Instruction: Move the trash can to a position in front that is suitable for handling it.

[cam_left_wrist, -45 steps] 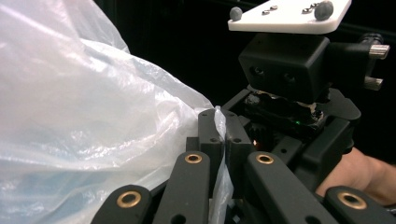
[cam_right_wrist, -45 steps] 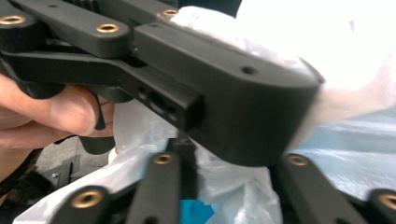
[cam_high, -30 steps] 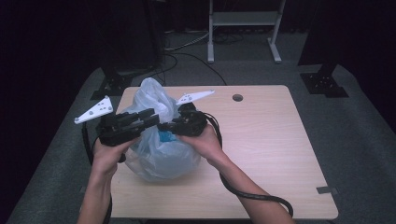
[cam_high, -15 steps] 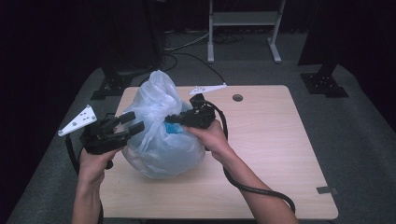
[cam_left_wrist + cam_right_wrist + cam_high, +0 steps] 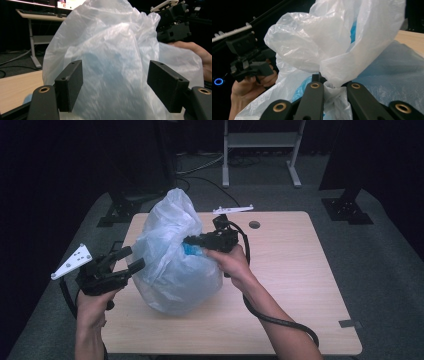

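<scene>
My two handheld tools are matte black. The left black two-jaw gripper (image 5: 127, 259) carries a pale grey three-cornered plate (image 5: 71, 261) dotted with small dark holes; its jaws end in blocky rectangular pads (image 5: 69, 85) with small screw recesses, mounted on arms with brass-coloured bushings (image 5: 44, 89). The right black two-jaw gripper (image 5: 189, 240) bears a matching grey plate (image 5: 233, 210) and the same brass bushings (image 5: 314, 85). A thick black cable (image 5: 280, 321) loops from it. My forearms are bare, no sleeves.
</scene>
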Demonstrator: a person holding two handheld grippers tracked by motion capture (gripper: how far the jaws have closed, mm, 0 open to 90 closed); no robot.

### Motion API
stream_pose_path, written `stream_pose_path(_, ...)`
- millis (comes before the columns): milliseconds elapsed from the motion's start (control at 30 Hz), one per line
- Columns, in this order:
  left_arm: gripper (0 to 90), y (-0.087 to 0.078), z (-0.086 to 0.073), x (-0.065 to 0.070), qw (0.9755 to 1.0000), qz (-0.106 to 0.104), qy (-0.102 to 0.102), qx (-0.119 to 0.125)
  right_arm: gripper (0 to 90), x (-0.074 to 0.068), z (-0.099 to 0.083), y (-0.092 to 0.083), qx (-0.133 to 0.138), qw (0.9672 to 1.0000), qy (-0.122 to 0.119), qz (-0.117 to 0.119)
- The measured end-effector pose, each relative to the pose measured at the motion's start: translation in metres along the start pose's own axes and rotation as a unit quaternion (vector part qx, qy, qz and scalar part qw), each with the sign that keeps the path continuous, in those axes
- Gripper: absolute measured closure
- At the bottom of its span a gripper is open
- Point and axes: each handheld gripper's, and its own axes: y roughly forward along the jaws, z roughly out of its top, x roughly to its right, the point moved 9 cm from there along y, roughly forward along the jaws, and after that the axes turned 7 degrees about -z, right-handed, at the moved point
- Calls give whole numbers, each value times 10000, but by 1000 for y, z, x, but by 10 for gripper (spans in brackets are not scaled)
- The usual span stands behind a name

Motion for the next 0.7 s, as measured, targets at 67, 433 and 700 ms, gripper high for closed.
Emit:
stream_pose_path(67,254,-4,-7,-1,9999,-17,-93,56,878,2,4,-4,80,10000,40,20)
stream_pose_path(433,188,-17,-16,-9,9997,172,-144,11,880,6,20,-12,317,9994,160,60)
stream_pose_path(700,178,-21,-16,-8,9997,181,-142,66,880,7,38,-28,578,9981,227,30)
